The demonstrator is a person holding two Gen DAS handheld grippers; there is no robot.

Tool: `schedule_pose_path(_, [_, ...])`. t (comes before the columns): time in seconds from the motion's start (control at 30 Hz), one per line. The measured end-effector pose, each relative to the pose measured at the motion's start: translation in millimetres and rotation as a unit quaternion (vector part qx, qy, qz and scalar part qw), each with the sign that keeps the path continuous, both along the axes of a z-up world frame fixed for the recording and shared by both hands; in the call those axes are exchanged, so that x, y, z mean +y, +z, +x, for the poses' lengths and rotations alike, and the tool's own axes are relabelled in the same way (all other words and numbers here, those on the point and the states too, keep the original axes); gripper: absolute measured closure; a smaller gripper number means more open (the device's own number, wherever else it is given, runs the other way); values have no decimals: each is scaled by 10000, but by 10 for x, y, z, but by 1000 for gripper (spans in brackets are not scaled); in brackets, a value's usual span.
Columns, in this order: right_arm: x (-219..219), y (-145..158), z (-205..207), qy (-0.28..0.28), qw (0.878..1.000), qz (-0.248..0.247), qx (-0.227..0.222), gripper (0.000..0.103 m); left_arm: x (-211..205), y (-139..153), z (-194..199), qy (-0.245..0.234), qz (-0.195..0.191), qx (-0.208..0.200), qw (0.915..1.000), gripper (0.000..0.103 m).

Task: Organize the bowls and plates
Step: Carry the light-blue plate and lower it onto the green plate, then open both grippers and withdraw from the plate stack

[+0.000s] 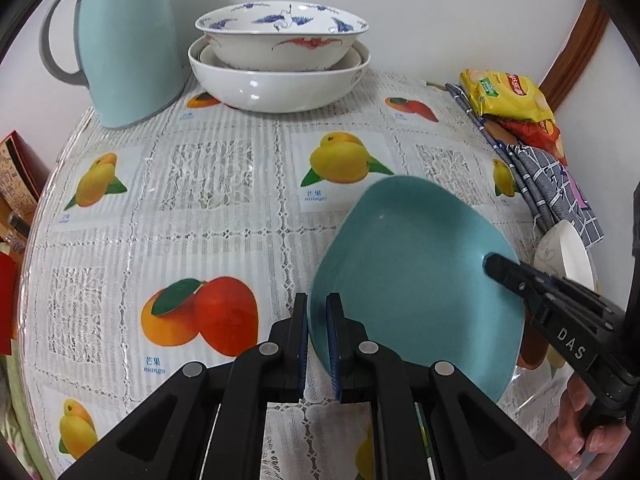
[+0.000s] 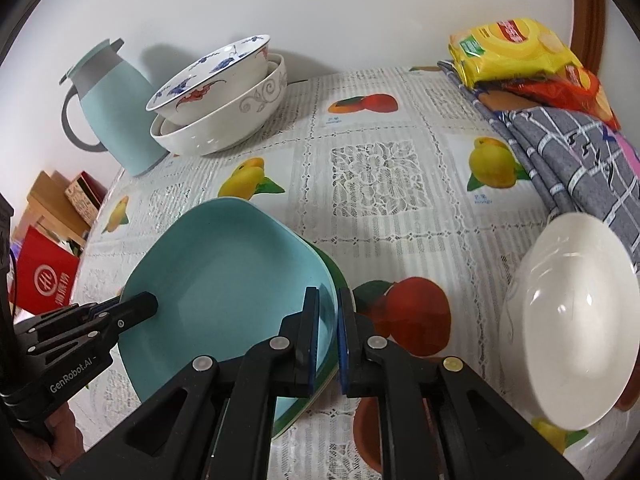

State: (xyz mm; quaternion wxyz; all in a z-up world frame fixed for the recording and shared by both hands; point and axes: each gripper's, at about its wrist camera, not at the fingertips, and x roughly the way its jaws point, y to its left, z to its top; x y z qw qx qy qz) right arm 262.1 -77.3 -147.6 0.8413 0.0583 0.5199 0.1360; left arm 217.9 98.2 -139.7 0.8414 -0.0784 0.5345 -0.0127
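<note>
Teal plate: we are holding the teal squarish ceramic plate (image 1: 404,264) by 2 opposite edges, tilted above the table.
Left gripper: we are clamping our black left gripper (image 1: 318,336) narrow on the plate's near rim, blue pads either side of the edge.
Right gripper: we are pinching our black right gripper (image 2: 329,332) narrow on the other rim; in that view a green-edged plate (image 2: 330,276) is showing just under the teal one, and both seem to be sitting between the pads.
Table: we are working over the round table with a lace cloth printed with mangoes (image 1: 224,216).
Stacked bowls: 2 nested bowls are sitting at the far edge, a white bowl painted with blue and red birds (image 1: 280,36) inside a larger plain white bowl (image 1: 276,88).
Jug: a pale blue thermos jug with a grey handle (image 1: 128,44) is standing just beside that stack.
White bowl: a glossy white bowl (image 2: 576,296) is resting tilted near our right gripper.
Cloth and packets: a grey checked cloth (image 2: 572,148) is lying at the table's side, with a yellow snack packet (image 2: 508,48) on top.
</note>
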Motion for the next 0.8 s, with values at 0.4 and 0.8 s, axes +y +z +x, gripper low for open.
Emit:
schedule_pose_path(0.4, [-77,289,-120,29,9988,231,-436,57,-111,208,-184,-190,289,-126,9993,71])
schedule_pose_path(0.8, [-613,673,-638,-457,9962,57,-742,49,-417,578,-568,-401,277,-486,9976,63])
